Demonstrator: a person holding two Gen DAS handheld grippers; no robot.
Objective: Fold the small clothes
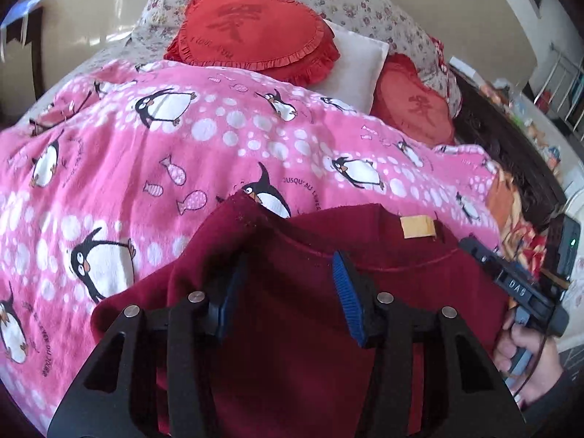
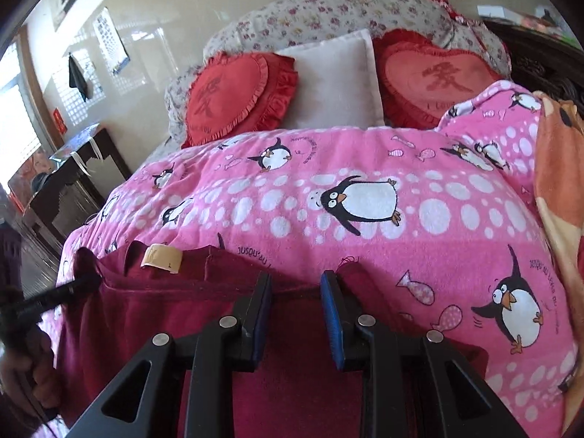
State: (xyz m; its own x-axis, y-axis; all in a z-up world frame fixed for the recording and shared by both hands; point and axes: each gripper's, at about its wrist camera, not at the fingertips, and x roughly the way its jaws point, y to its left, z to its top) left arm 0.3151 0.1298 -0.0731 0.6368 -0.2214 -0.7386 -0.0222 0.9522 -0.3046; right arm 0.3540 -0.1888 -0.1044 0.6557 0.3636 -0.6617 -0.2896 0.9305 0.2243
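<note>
- Bed [image 2: 109, 211]: the carrier, covered by a pink penguin blanket [image 2: 365, 168]; two red heart cushions [image 2: 233, 98] and a white pillow [image 2: 335, 80] lie at its head edge, well apart from my work.
- Dark red garment [image 1: 292, 328]: small fleece top, at the bed's near edge, spread on the blanket with neckline and tan label [image 1: 417, 226] facing the head edge. I judge it laid flat so that the sides can be folded in.
- Left gripper [image 1: 288, 292]: my fingers stand moderately wide over the fabric just below the collar, pads clear of it, holding nothing.
- Right gripper [image 2: 295, 314]: my fingers [image 2: 334, 325] stand narrow at the garment's upper hem; whether cloth is pinched between them I cannot tell.
- Person's hand [image 1: 525, 357]: grips the right tool's handle, beside the garment's right edge.
</note>
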